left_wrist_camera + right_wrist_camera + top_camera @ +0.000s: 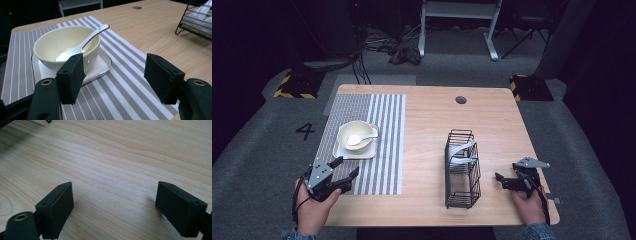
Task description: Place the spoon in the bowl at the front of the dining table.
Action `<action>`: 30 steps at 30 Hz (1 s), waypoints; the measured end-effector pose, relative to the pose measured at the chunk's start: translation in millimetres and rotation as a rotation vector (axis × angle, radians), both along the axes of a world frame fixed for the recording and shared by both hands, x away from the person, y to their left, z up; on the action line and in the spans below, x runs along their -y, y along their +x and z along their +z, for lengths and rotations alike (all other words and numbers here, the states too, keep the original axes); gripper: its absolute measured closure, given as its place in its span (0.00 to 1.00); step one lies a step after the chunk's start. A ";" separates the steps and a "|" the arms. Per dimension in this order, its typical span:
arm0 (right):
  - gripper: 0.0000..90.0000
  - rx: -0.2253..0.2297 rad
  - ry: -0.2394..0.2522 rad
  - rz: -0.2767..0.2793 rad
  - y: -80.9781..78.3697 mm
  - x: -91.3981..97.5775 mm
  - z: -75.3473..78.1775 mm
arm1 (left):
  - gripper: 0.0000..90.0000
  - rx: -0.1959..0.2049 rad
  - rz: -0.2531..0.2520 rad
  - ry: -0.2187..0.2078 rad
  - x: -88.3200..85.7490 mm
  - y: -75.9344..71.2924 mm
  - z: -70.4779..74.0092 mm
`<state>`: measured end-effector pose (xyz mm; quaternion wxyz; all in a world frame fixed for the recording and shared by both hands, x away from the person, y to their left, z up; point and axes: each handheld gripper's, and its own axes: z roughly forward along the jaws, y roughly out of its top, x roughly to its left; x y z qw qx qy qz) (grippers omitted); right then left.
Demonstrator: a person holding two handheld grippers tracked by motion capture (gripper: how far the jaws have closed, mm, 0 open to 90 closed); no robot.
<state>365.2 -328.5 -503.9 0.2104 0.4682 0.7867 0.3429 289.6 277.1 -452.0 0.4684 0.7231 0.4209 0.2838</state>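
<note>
My left gripper (343, 172) sits low over the near edge of the striped placemat (382, 150), jaws spread wide, nothing between them. In the left gripper view the cream bowl (66, 46) is just ahead of the left jaw, not touched. The bowl stands on a small white square tray (100, 66), and a white spoon (82, 43) lies in the bowl with its handle leaning over the rim, away from the tongs. Bare striped mat fills the gap between the jaws.

My right gripper (504, 181) rests at the table's near right side, jaws wide apart, gripping nothing; plain wooden table (120, 157) lies between them. The black wire rack (462, 170) stands just beside these tongs, toward the left gripper, with pale flat pieces in it. The two grippers are well apart.
</note>
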 end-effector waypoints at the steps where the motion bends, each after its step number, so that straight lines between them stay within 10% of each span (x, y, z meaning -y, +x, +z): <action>1: 0.16 0.000 0.000 0.000 0.0 0.0 0.0 | 0.36 -0.002 0.001 0.002 -1.1 -0.5 -2.0; 30: 0.16 0.000 0.000 0.000 0.0 0.0 0.0 | 0.31 -0.270 -0.014 0.100 -8.8 2.4 -46.5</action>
